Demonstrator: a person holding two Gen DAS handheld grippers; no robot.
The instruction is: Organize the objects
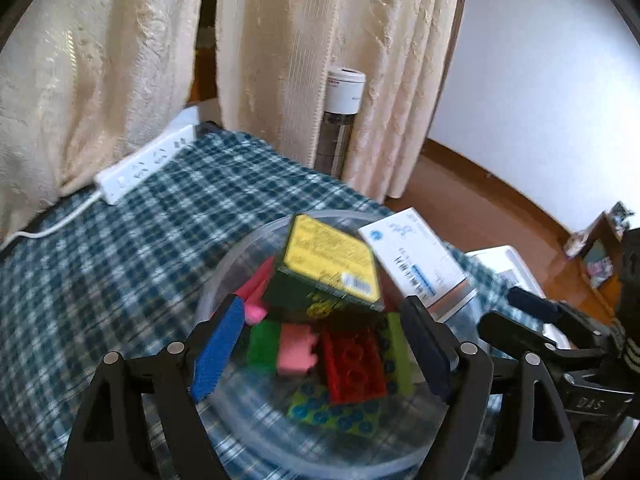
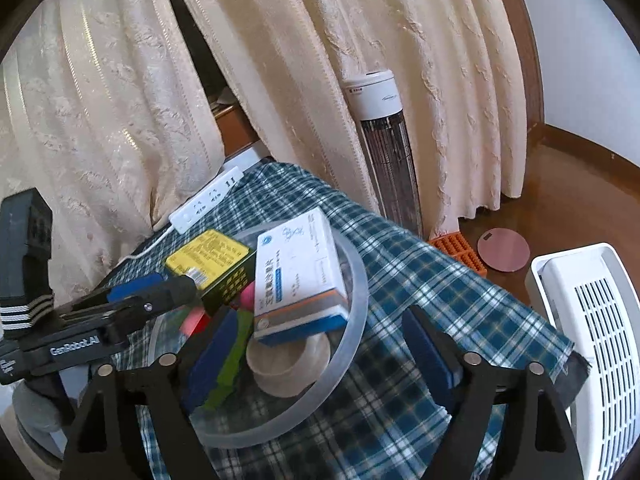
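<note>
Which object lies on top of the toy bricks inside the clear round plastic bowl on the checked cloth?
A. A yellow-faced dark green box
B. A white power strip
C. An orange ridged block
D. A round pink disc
A: in the left wrist view the yellow-faced dark green box rests tilted on the coloured toy bricks within the clear round plastic bowl; the white power strip lies apart on the cloth.

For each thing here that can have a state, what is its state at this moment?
Left gripper: open, holds nothing.
Right gripper: open, holds nothing.
Clear bowl: upright, filled with things.
Yellow box: tilted, on top of the blocks.
White box: tilted, leaning in the bowl.
Tape roll: lying flat under the white box.
</note>
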